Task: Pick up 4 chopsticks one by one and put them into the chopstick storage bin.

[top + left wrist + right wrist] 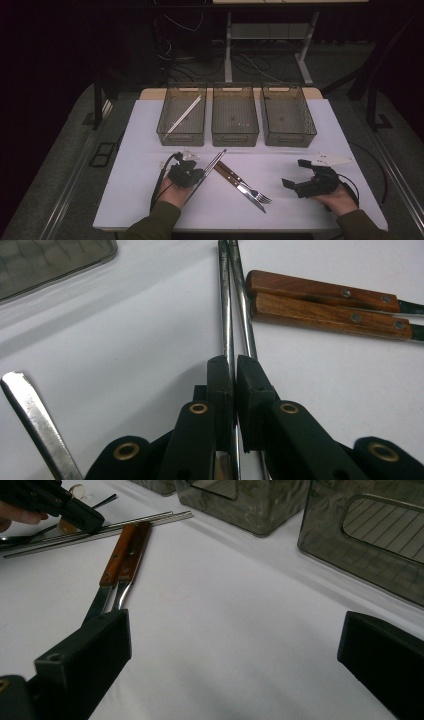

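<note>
Between the nearly shut left gripper [235, 371] pads: metal chopsticks [229, 310], seemingly one stick pinched; regrip both before lifting; right gripper [235, 645] agape, empty.

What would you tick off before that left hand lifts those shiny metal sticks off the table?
1. Left tool closed on the metal chopsticks: ok, pads pinch them.
2. Both sticks caught: cannot tell; two rods run side by side into the jaws.
3. Wooden-handled knife and fork clear of the sticks: not ok, they lie right beside them.
4. Right tool out of the way: ok, open with nothing between its jaws.
5. Left bin has room: ok, one white chopstick pair inside.
</note>
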`<state>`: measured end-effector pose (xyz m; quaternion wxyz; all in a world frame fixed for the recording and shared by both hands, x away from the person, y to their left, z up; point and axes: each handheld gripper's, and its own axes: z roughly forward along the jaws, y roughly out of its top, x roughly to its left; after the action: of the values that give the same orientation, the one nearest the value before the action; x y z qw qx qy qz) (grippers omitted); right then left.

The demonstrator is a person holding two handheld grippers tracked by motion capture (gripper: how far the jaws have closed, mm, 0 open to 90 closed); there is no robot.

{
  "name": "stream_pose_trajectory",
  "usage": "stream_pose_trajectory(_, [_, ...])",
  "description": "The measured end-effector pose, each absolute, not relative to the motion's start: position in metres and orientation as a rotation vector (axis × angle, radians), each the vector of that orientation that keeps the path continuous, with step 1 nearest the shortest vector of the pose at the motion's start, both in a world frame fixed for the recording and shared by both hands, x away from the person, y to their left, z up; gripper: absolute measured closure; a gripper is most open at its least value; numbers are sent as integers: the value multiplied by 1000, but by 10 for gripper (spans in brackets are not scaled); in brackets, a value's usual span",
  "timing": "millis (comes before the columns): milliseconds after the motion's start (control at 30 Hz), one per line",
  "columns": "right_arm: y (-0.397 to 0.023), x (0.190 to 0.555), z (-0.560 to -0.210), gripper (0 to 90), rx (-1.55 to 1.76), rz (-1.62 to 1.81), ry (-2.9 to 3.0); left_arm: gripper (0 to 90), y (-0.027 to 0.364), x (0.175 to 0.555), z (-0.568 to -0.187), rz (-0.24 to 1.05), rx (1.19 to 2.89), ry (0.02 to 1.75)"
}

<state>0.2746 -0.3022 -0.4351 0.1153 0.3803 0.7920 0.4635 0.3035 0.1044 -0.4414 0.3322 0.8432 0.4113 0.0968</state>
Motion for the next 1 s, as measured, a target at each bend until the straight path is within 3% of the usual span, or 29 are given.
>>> stream_pose_trajectory(1000, [-299,274,-437,9,1097,1346,2340,855,105,314,-406,192,2146,981])
